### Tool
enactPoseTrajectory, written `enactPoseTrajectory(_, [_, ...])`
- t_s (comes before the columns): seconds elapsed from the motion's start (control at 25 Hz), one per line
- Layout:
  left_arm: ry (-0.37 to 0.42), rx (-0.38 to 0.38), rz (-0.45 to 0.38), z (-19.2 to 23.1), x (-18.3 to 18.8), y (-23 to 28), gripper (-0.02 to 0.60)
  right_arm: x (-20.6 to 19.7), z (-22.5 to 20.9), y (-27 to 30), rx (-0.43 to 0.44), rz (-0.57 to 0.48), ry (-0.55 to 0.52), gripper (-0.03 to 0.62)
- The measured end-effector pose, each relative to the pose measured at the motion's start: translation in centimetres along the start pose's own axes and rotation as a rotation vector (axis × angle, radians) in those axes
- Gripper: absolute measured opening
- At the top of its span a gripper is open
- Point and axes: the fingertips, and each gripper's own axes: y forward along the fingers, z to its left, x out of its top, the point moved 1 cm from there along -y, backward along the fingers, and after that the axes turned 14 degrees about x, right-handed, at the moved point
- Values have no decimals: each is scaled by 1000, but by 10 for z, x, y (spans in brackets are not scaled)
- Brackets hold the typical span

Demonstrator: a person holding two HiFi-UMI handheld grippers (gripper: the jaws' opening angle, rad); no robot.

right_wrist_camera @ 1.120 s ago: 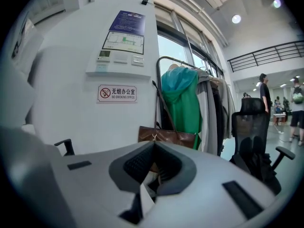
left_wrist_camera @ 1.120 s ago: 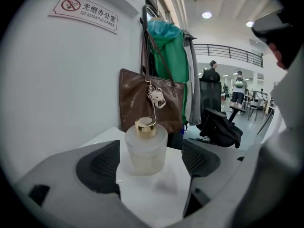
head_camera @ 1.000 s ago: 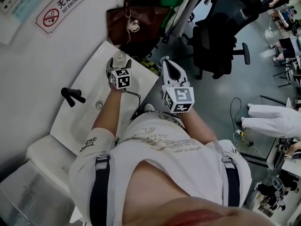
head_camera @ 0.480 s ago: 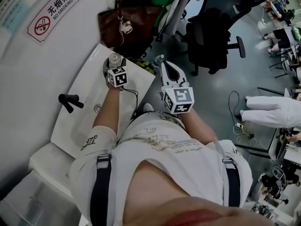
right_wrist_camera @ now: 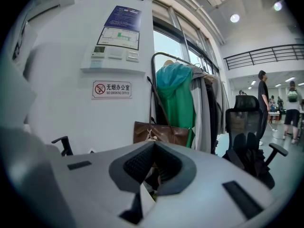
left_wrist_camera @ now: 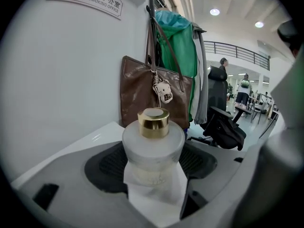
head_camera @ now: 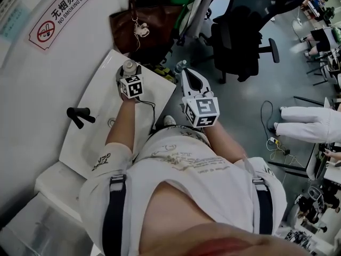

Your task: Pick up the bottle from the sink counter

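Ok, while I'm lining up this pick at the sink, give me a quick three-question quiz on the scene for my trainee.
1. True or false: the right gripper holds the frosted glass bottle with a gold cap.
2. What hangs behind the bottle in the left gripper view? A: a brown leather handbag. B: a red towel. C: a round mirror.
3. Fill in: the bottle stands between the jaws of the ___ gripper.

Key:
1. False. The right gripper is shut and empty.
2. A.
3. Left. The left gripper has its jaws closing with the bottle between them.
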Motion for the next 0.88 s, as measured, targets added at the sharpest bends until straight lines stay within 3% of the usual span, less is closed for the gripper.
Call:
enactPoseTrajectory(0.36, [-13, 6, -37, 5, 23, -33, 345, -3, 9, 9, 42, -5, -17, 23])
enactPoseTrajectory(0.88, [3, -24, -152, -15, 103, -124, 345, 9, 7, 15, 85, -65, -6, 23])
